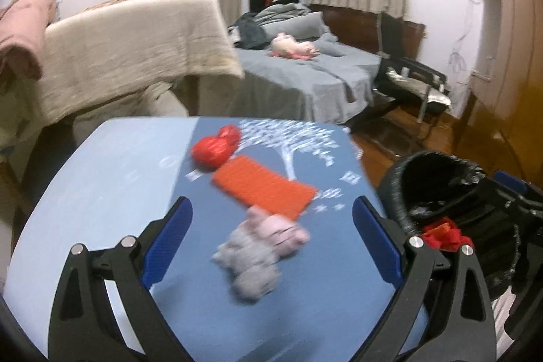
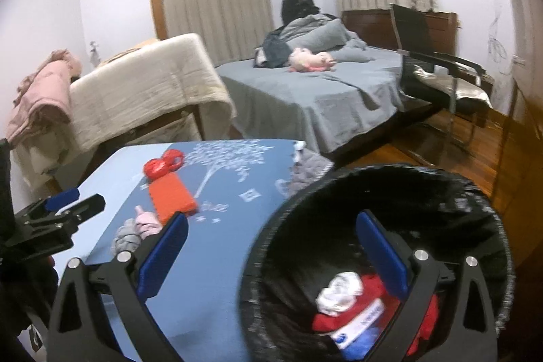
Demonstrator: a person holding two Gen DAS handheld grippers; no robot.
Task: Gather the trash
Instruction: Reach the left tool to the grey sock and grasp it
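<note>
Hovering wide open, the left hand-held gripper is framed around a crumpled pink-grey tissue wad at lower centre of the blue worktop; the right hand-held gripper, also open and empty, is held over the black-lined round trash bin at lower right.

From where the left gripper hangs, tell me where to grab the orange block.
Take the orange block across its short width, near the end by the pink-and-grey cloth bundle. It lies flat and long on the blue table, so come from above, left gripper jaws spanning the long edges.

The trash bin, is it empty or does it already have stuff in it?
Not empty: the trash bin holds a white wad and red packaging at the bottom.
</note>
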